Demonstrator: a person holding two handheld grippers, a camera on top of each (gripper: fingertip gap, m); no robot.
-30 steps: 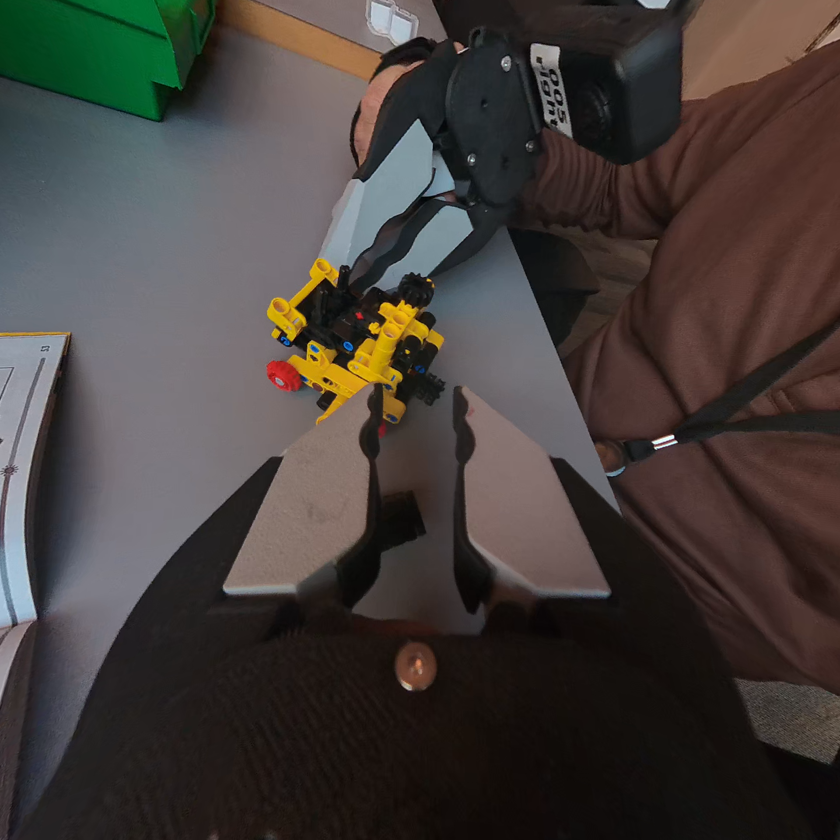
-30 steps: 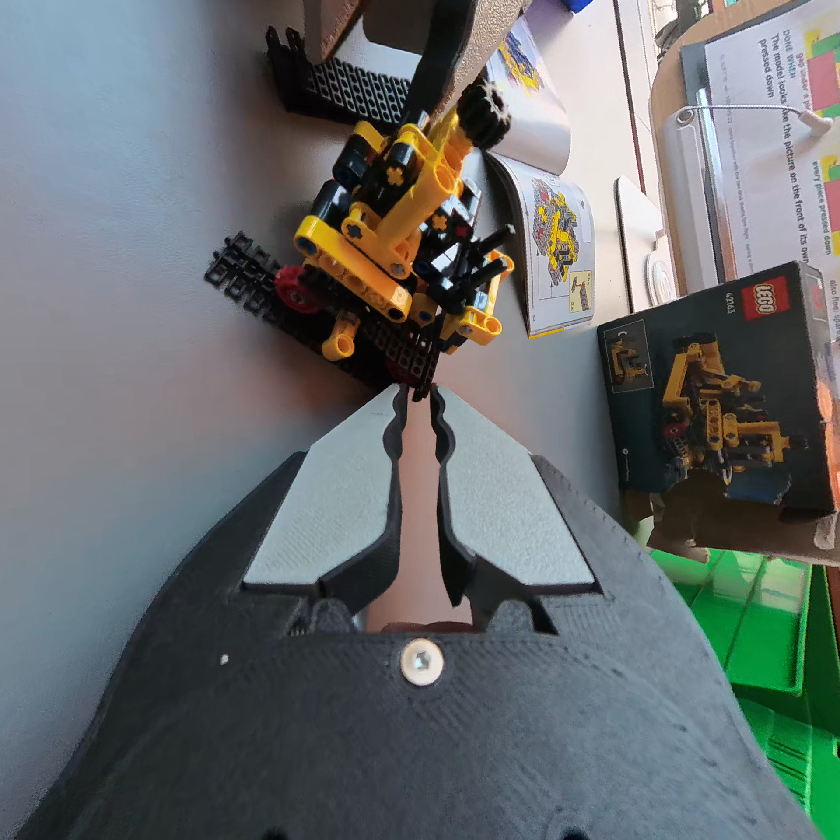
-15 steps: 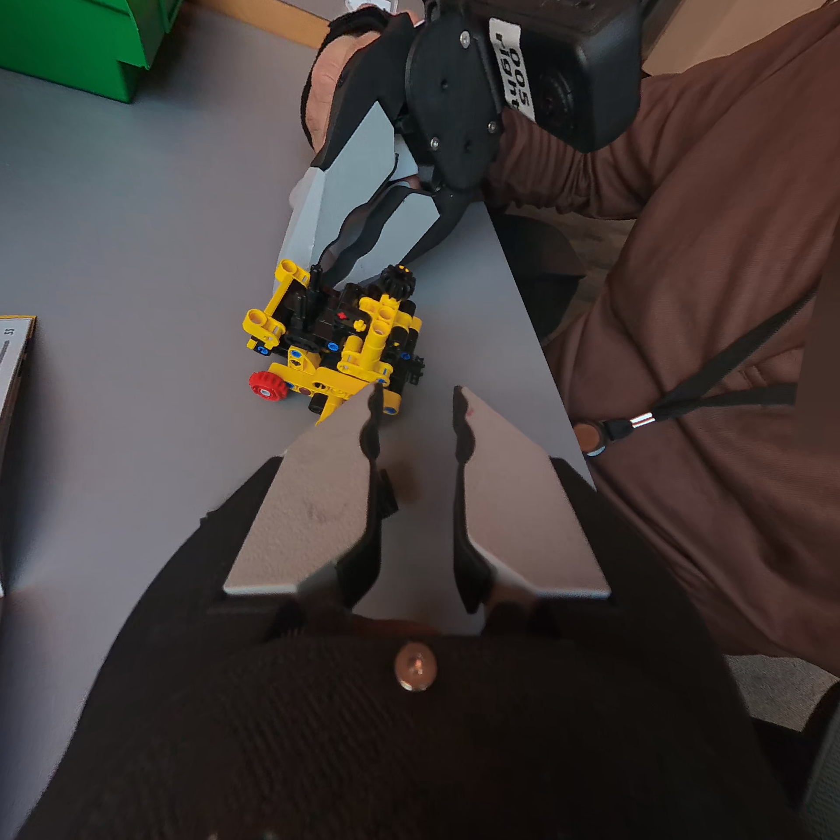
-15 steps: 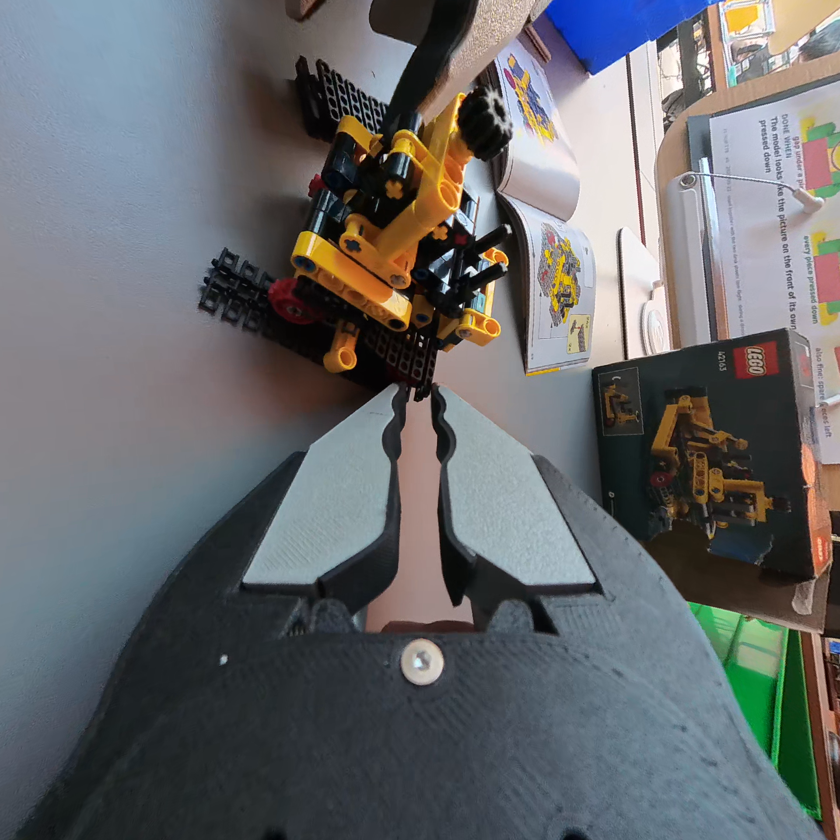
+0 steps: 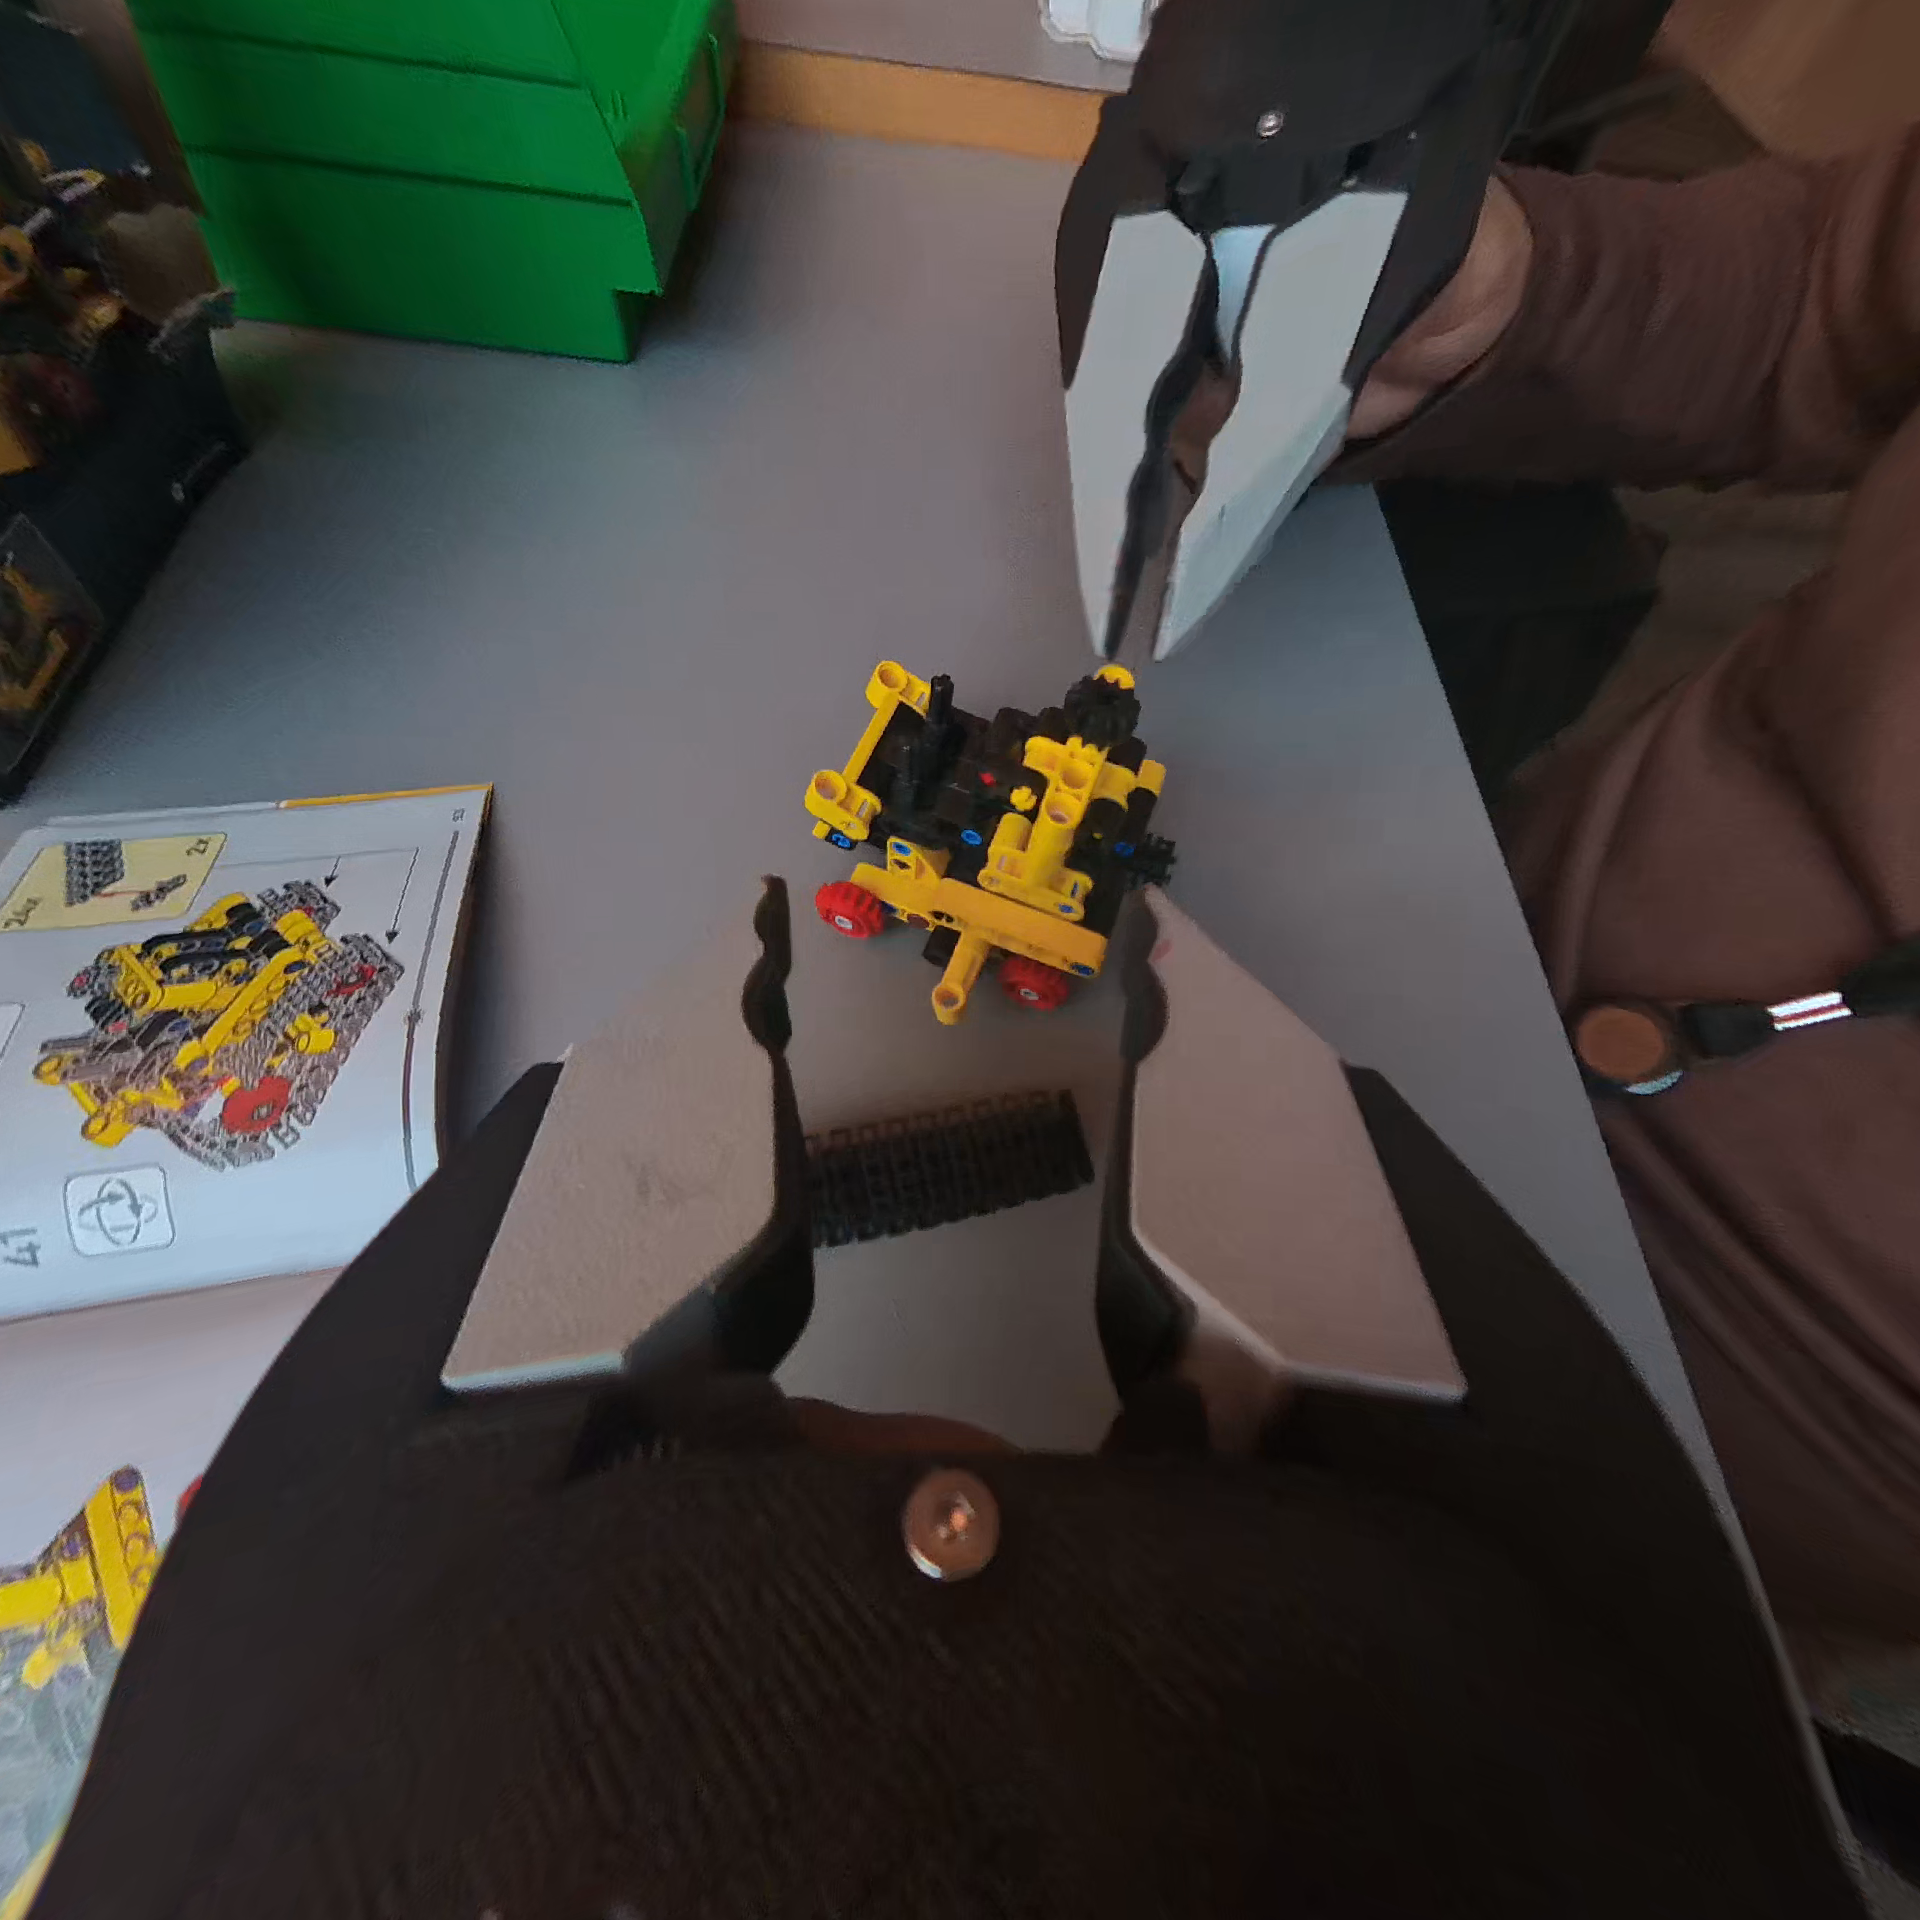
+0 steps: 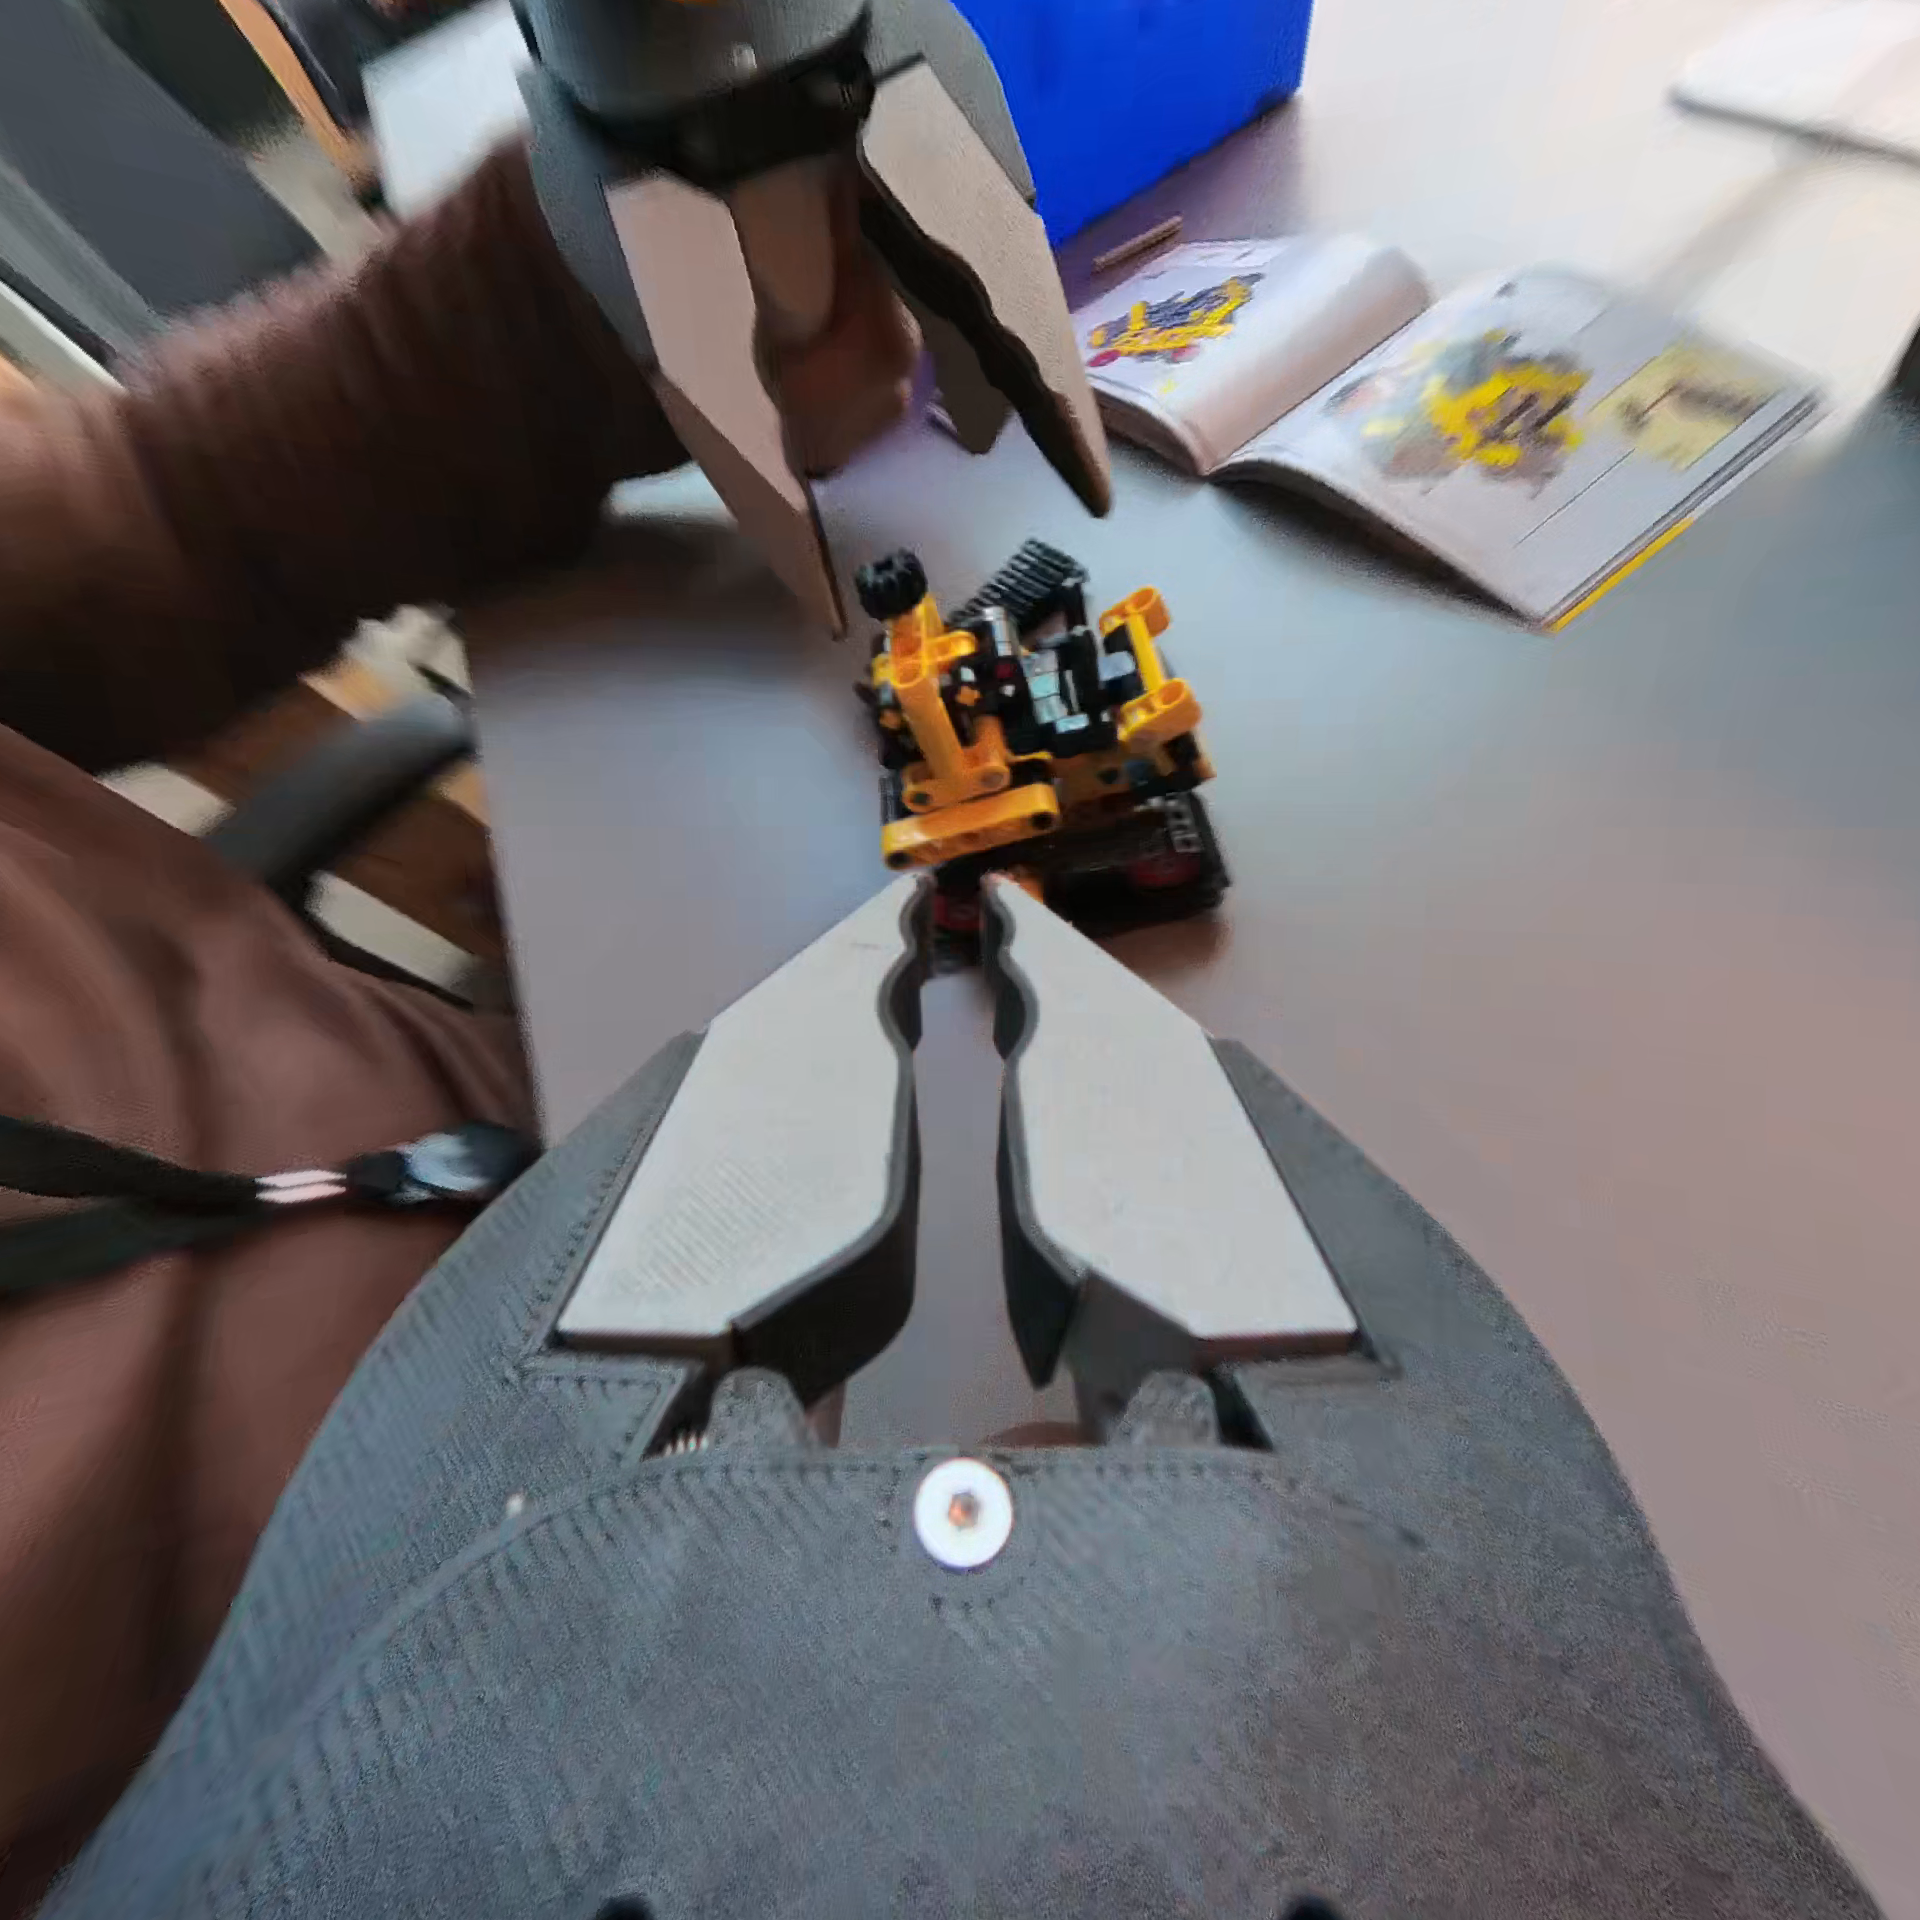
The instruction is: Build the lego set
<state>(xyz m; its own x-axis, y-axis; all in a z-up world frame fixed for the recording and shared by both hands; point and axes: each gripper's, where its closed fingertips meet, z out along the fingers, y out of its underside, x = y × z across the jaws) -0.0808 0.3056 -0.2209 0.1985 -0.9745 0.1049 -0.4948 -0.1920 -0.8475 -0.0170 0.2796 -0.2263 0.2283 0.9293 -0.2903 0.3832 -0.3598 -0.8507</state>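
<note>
A partly built yellow and black lego vehicle (image 5: 987, 842) with red wheels stands on the grey table (image 5: 582, 582). It also shows in the right wrist view (image 6: 1029, 748). My left gripper (image 5: 956, 914) is wide open and empty, just short of the model and above a loose black track strip (image 5: 945, 1164). That strip lies behind the model in the right wrist view (image 6: 1029, 577). My right gripper (image 6: 956, 899) is nearly shut with a narrow gap and holds nothing. In the left wrist view it (image 5: 1132, 649) hangs just above the model's black gear.
An open instruction booklet (image 5: 208, 1039) lies left of the model. Green bins (image 5: 416, 177) and the set's dark box (image 5: 62, 468) stand at the far left. A blue bin (image 6: 1122, 94) stands behind the left gripper (image 6: 961, 561). The table edge and a brown sleeve (image 5: 1714, 727) are at the right. My right fingertips sit around 8 cm from my left ones.
My left gripper has opened wider and drawn back from the model. My right gripper has swung round and come off the model's track end. The loose strip now lies in plain view.
</note>
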